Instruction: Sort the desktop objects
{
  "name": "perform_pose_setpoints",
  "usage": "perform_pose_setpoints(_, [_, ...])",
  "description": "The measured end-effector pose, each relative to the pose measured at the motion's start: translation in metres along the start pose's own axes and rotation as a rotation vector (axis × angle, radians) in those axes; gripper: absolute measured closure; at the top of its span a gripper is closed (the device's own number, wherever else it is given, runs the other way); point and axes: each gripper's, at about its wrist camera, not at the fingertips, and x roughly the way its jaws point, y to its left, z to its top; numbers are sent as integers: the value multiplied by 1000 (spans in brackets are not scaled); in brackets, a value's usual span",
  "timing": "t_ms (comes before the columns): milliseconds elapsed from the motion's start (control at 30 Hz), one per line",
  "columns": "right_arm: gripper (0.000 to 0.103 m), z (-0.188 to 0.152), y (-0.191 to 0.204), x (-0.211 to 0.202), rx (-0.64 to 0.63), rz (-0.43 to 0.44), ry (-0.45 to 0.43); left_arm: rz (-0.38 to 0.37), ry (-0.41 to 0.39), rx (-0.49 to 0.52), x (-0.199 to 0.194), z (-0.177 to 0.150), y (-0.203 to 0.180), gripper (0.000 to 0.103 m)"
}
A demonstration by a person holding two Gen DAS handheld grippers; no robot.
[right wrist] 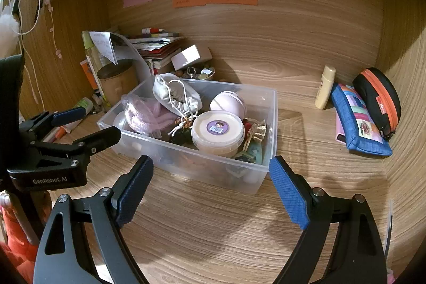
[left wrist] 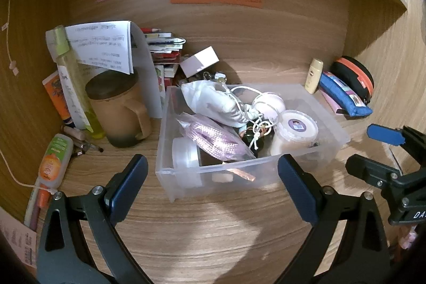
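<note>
Clear bin (right wrist: 269, 108) holds lidded tub (right wrist: 217, 133), drawstring pouch (right wrist: 173, 93).

Dim warm light, soft shadows, fisheye-warped edges.

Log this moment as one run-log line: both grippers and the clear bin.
left gripper: open, empty | right gripper: open, empty | clear bin: on desk, full of small items, untouched | phase: pre-grasp
</note>
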Motion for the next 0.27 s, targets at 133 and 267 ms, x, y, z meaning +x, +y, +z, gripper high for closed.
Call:
perform_pose_setpoints(133, [16,0,0,0,0,-1,1,4,-19,-10,-3,0,2,4])
perform_pose_setpoints(267, [16,-1,0,2,2,1,7,4,-4,-21,-2,1,4,4])
